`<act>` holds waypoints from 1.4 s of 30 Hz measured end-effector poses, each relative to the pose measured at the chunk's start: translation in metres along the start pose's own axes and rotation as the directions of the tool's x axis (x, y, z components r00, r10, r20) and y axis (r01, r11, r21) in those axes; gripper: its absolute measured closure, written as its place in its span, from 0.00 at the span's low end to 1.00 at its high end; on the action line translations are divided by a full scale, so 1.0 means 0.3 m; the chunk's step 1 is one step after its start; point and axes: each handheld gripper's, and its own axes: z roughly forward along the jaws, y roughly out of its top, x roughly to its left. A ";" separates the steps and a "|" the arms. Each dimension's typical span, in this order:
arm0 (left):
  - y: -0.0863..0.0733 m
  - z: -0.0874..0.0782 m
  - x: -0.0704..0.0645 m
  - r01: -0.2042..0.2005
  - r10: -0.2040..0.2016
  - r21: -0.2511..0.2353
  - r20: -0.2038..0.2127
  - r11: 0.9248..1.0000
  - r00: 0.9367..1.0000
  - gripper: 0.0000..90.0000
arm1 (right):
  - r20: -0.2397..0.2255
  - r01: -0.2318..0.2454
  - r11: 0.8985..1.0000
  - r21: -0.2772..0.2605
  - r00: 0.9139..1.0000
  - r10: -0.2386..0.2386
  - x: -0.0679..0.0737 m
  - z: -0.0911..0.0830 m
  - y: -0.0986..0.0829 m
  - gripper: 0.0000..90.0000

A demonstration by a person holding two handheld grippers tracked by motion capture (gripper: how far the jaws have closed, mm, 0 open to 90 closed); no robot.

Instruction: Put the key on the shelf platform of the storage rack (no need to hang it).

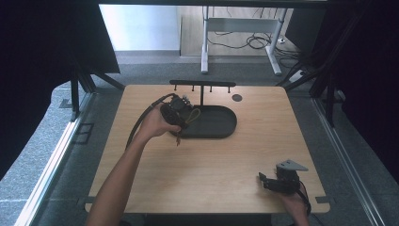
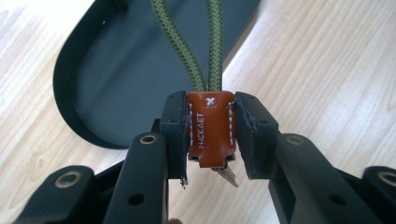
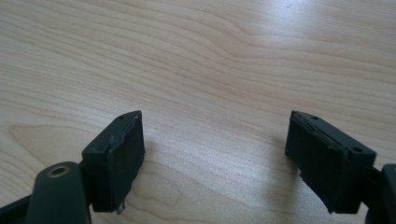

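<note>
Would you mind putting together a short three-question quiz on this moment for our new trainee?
1. True or false: the left gripper is shut on the brown leather tag of a keyring.
2. What colour is the cord loop that runs out of that tag? A) green B) red C) white
3. How do the jaws of the right gripper stand, and what lies between them?

Key
1. True: both jaws press the tag's sides.
2. A.
3. Wide apart, with bare wooden table between them; the black oval tray is over by the left gripper.
</note>
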 end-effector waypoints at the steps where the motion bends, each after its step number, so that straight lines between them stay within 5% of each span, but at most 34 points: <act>1: 0.009 0.005 0.006 -0.003 0.003 0.003 -0.003 1.000 1.000 0.74 | 0.000 0.001 1.000 -0.001 1.000 -0.001 -0.001 0.000 0.000 0.22; 27: 0.163 0.154 0.105 -0.014 0.012 -0.026 -0.052 1.000 0.999 0.74 | 0.001 -0.003 1.000 0.001 1.000 0.003 -0.001 0.000 0.000 0.22; 42: 0.159 0.285 0.107 -0.001 0.003 0.032 -0.056 0.999 0.998 0.74 | 0.002 -0.005 1.000 0.002 1.000 0.005 -0.001 -0.001 0.000 0.22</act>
